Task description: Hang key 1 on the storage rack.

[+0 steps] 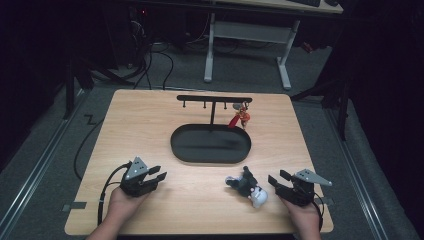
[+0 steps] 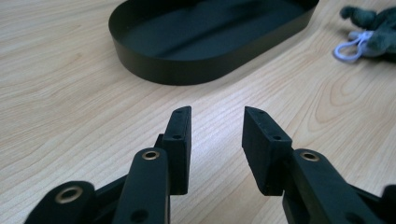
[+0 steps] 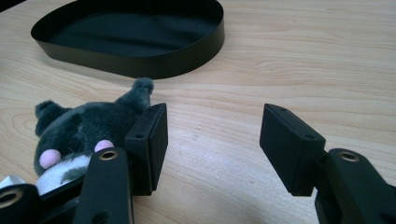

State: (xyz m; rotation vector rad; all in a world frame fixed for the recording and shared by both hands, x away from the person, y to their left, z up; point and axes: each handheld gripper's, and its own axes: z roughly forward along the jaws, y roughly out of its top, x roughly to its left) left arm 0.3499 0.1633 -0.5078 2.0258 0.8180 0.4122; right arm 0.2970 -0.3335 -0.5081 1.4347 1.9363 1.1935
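Note:
A grey and white plush toy [image 1: 247, 186] lies on the wooden table [image 1: 150, 125] near its front right. My right gripper [image 1: 277, 176] rests just right of it, jaws open and nothing between them. In the right gripper view [image 3: 215, 114] the plush toy [image 3: 88, 126] lies beside the outer face of the left jaw. My left gripper [image 1: 159, 173] sits at the front left, open and empty, pointing toward the black oval tray [image 1: 210, 145]. The left gripper view [image 2: 217, 114] has bare wood between the jaws, the tray [image 2: 187, 70] ahead, and the plush toy [image 2: 378, 28] with its white loop [image 2: 348, 49] at the far right.
Behind the tray stands a black T-shaped rack [image 1: 214, 99] with several hooks; a small red and orange charm [image 1: 241, 116] hangs from a hook near its right end. A white-legged desk [image 1: 247, 35] stands on the floor beyond the table. The tray holds nothing.

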